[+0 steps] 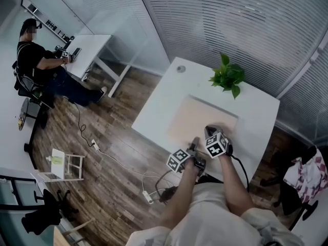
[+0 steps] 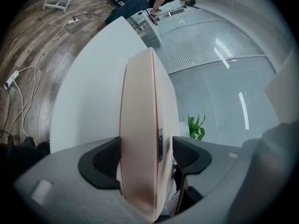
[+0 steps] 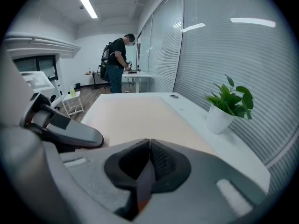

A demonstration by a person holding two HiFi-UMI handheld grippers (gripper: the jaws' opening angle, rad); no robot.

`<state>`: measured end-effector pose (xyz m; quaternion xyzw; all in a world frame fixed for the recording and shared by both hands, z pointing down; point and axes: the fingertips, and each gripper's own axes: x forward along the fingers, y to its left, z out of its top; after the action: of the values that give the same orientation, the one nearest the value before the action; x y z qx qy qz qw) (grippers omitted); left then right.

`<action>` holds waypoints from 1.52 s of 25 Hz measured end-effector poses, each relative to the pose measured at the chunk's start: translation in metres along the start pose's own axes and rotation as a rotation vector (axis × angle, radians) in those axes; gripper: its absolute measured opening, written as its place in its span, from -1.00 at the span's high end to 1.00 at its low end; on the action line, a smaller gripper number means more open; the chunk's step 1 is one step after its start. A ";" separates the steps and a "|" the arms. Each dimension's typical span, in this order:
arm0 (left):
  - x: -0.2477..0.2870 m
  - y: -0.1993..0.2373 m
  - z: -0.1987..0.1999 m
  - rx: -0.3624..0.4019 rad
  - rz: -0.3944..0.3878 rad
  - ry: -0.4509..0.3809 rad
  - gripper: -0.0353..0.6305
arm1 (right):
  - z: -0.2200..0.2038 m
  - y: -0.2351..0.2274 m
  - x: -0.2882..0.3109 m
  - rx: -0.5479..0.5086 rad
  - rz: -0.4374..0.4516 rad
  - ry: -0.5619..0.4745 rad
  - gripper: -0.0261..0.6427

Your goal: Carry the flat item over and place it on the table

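Observation:
A thin beige flat item [image 1: 202,118] lies across the white table [image 1: 256,111], its near edge toward me. Both grippers sit at that near edge. In the left gripper view the flat item [image 2: 145,101] stands edge-on between the jaws of my left gripper [image 2: 145,153], which is shut on it. My right gripper [image 3: 149,146] has its jaws pressed together on a thin strip of the item's edge, and the beige surface [image 3: 140,115] stretches away beyond them. In the head view the left gripper [image 1: 195,148] is beside the right gripper [image 1: 211,132].
A potted green plant [image 1: 227,77] stands at the table's far edge by the blinds-covered glass wall. A person [image 1: 41,60] sits at another white desk [image 1: 95,45] far left. A cable and power strip [image 1: 146,193] lie on the wood floor near a small white stool [image 1: 64,165].

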<state>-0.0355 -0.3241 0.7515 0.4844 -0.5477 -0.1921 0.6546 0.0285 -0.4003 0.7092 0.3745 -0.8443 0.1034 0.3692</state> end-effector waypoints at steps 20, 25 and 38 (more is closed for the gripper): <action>-0.027 -0.019 -0.007 0.216 -0.055 0.019 -0.09 | 0.008 -0.016 -0.035 0.326 -0.021 -0.170 0.91; -0.042 -0.035 -0.003 0.368 -0.082 0.011 -0.09 | -0.010 -0.007 -0.054 0.334 -0.017 -0.146 0.91; -0.101 -0.047 -0.011 0.658 -0.140 -0.049 -0.09 | -0.054 0.035 -0.114 0.368 -0.093 -0.141 0.91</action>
<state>-0.0458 -0.2619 0.6582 0.7014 -0.5614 -0.0609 0.4349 0.0840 -0.2881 0.6706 0.4804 -0.8168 0.2124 0.2386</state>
